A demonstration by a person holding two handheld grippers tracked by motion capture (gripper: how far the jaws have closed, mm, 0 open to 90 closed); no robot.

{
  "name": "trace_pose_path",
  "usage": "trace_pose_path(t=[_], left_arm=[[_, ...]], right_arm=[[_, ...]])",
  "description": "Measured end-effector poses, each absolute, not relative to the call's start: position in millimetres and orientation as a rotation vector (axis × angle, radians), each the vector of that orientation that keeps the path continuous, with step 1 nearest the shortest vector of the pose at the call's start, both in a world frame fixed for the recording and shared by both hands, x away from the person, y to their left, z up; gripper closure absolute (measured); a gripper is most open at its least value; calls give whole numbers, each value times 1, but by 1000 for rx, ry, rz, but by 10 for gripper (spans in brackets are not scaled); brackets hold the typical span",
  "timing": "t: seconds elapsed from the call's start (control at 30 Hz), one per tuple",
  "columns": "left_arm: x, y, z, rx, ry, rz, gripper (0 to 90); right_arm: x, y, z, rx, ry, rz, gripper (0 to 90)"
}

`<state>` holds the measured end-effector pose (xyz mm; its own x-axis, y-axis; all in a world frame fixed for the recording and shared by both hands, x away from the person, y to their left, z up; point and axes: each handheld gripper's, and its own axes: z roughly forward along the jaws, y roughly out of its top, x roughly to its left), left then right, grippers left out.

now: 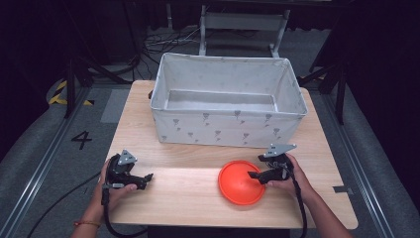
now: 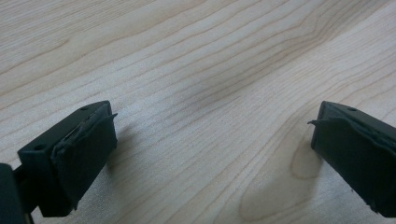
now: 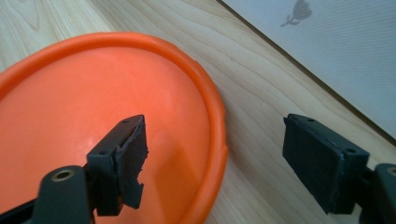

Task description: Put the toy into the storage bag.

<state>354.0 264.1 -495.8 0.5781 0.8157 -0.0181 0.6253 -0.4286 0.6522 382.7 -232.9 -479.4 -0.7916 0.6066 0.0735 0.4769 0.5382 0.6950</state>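
Right hand-held gripper (image 3: 212, 154) wide open, jaws straddling rim of orange plate (image 3: 60, 107), no grip. Left hand-held gripper (image 2: 210, 149) open, empty, over bare bench (image 2: 196, 56).

A black numeral "4" (image 1: 81, 140) is seen painted on the grey floor (image 1: 59, 163) left of the table; no other text can be read.

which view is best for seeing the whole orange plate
The high view: the whole orange plate lies on the table, the right gripper at its right edge. The right gripper view gives a close part, its rim between the open jaws. The left gripper view looks at wood grain.
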Motion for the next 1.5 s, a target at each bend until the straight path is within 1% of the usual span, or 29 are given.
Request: trace_pose_path(t=[0.17,0.4,0.47,0.5,0.53,0.57,0.6,0.63,0.67,0.7,0.8,0.87,0.97,1.3,1.33,1.5], left_arm=[[354,264,-496,2191,1141,399,2],[354,265,-496,2192,1142,395,2],[354,265,-496,2192,1142,397,3],[354,265,-496,2193,1141,398,3],[354,265,-496,2193,1141,398,3],[353,265,-496,2190,1145,400,5],[353,265,-496,2190,1145,400,5],[354,265,-496,2191,1144,403,5],[354,265,-496,2192,1142,403,5],[354,265,-496,2192,1142,403,5],[354,265,-496,2192,1142,402,5],[354,265,-496,2192,1143,402,5],[353,265,-496,2191,1141,400,6],[354,265,-496,2194,1137,400,5],[354,265,-496,2196,1134,398,5],[355,266,-496,2198,1126,395,3]], right_arm=[[384,-229,-488,922,2637,1075,239],[379,-225,-489,879,2671,1067,237],[378,-224,-488,857,2684,1075,333],[377,-224,-488,858,2687,1086,359],[376,-223,-487,866,2684,1080,365],[377,-223,-487,870,2684,1076,409],[377,-223,-487,870,2684,1076,409],[379,-226,-486,923,2673,1101,507],[380,-228,-486,941,2669,1112,547],[380,-228,-486,941,2669,1112,547],[384,-235,-486,1009,2669,1143,628],[385,-236,-485,1021,2673,1138,660],[382,-238,-475,993,2654,1156,738],[371,-235,-456,905,2633,1190,804],[367,-234,-450,872,2625,1218,819],[360,-231,-440,809,2623,1228,824]])
